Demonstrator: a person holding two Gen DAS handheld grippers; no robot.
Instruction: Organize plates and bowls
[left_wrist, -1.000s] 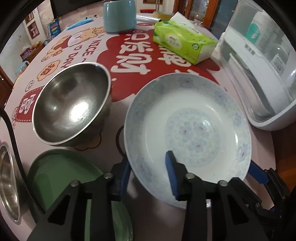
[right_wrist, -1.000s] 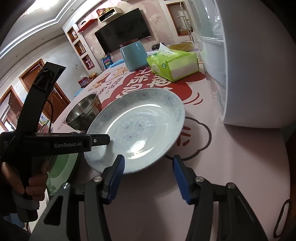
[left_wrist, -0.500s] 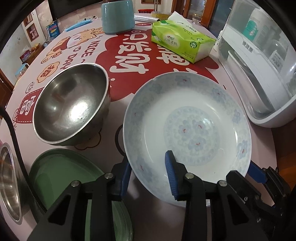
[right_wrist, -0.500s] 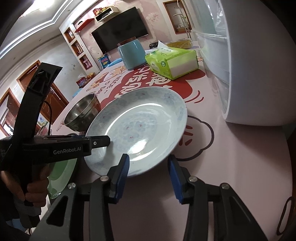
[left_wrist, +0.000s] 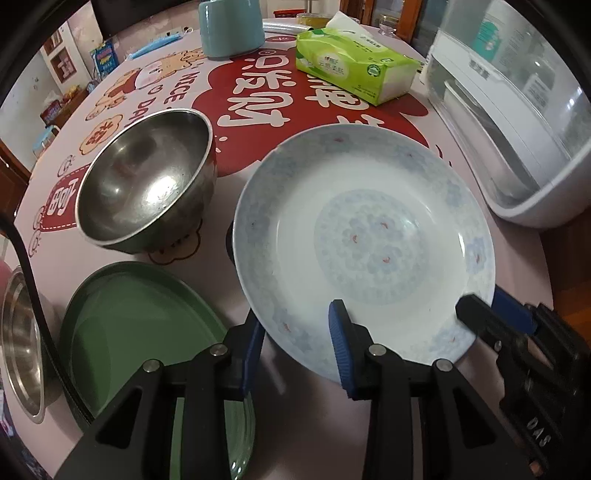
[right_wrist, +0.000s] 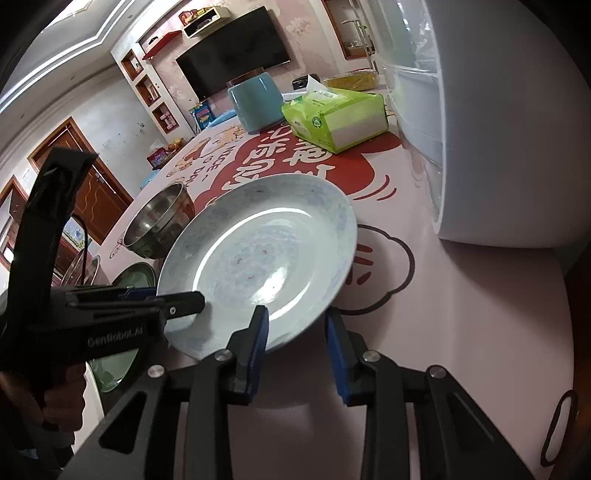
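Plate (left_wrist: 364, 236): white with a pale blue flower pattern; tilted, its near rim held up off the table (left_wrist: 288, 413), between your two grippers.
Left gripper (left_wrist: 295, 350): you hold it pinched on the plate's near rim, one blue pad under the rim and one inside the dish.
Right gripper (right_wrist: 295, 341): its jaws have just been closing; the plate's rim sits between the blue pads, one pad above and one below. In the left wrist view the black finger lies on the rim at the plate's right side.
Steel bowl (left_wrist: 146, 177): upright on the table, just left of the plate, apart from it.
Green plate (left_wrist: 140, 325): flat on the table, near your left gripper, below the steel bowl in the picture.
Second steel bowl (left_wrist: 20, 343): at the far left edge, only partly seen.
Tissue pack (left_wrist: 354, 70): green, beyond the plate on the red print.
Blue cup (left_wrist: 231, 26): at the table's far side.
White cabinet (left_wrist: 517, 122): clear-lidded, right of the plate.
Hand (right_wrist: 55, 402): yours, on the left gripper's handle.
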